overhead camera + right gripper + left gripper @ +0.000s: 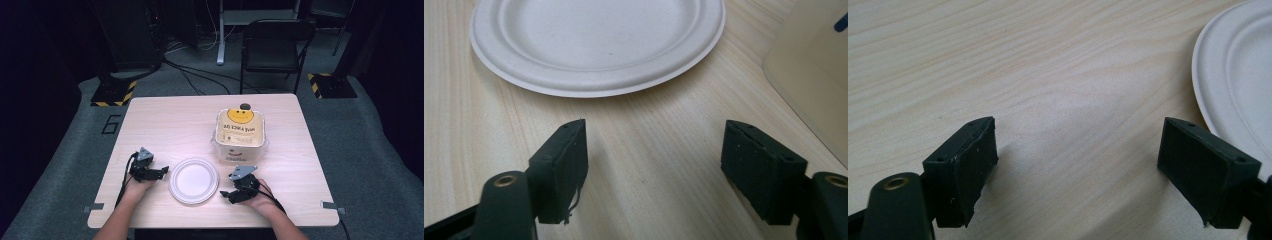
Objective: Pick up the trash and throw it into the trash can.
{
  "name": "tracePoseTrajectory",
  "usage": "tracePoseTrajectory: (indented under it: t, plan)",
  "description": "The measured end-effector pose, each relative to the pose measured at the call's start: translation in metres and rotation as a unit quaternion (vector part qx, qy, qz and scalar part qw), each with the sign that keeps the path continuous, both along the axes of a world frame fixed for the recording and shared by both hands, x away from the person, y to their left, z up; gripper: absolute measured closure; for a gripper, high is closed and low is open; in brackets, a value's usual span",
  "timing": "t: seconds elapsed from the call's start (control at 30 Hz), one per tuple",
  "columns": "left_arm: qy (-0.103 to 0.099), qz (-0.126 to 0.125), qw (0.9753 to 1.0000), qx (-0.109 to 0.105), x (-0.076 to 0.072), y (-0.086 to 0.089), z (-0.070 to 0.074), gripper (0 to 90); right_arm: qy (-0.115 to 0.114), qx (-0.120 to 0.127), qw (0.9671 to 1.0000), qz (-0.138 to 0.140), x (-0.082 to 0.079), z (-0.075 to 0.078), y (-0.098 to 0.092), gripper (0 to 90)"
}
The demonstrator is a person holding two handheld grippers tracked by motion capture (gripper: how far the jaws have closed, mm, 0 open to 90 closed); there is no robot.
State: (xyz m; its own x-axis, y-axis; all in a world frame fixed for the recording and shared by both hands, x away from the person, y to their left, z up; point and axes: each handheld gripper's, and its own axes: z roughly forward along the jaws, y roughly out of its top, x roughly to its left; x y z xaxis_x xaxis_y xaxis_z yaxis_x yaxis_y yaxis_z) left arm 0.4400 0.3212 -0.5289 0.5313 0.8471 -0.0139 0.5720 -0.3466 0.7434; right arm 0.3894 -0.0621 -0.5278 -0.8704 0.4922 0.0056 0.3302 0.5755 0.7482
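High view: a white paper plate (194,180) is seen on the wooden table (165,125), flanked by the left gripper (162,171) and the right gripper (225,194), both resting on the tabletop close to the plate's rim; a lidded food container (239,134) with a yellow smiley label is set just behind the plate, with a small dark object (245,106) at its far edge that cannot be identified. Left gripper view: jaws are held wide apart over bare wood, nothing between them; the plate (1238,85) is cut off at the right edge. Right gripper view: jaws likewise spread and empty, plate (599,42) lying ahead, container (819,85) cropped at right. Judged as a start pose, nothing grasped yet. Next move likely calls for a reach to the container or a thin-rim pinch on the plate. Container contents are hidden by the lid; label text is not legible.
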Motion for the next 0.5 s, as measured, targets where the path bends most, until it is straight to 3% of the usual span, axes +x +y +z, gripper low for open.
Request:
tracePoseTrajectory:
  t: [0.2, 0.33, 0.5]
  plan:
    - [-0.002, -0.003, 1.0000, 0.004, 0.000, 0.000, 0.001, 18.4, 0.003, -0.002, 1.0000, -0.002, -0.001, 0.002, -0.001, 37.0]
    - [0.003, -0.001, 1.0000, 0.007, -0.002, -0.001, 0.004, 27.3, -0.006, -0.005, 0.9999, 0.008, -0.001, 0.007, 0.001, 40.6]
    - [0.020, 0.005, 0.9998, 0.000, -0.001, 0.000, 0.008, 32.5, -0.016, 0.016, 0.9997, 0.005, -0.006, 0.017, 0.003, 42.2]
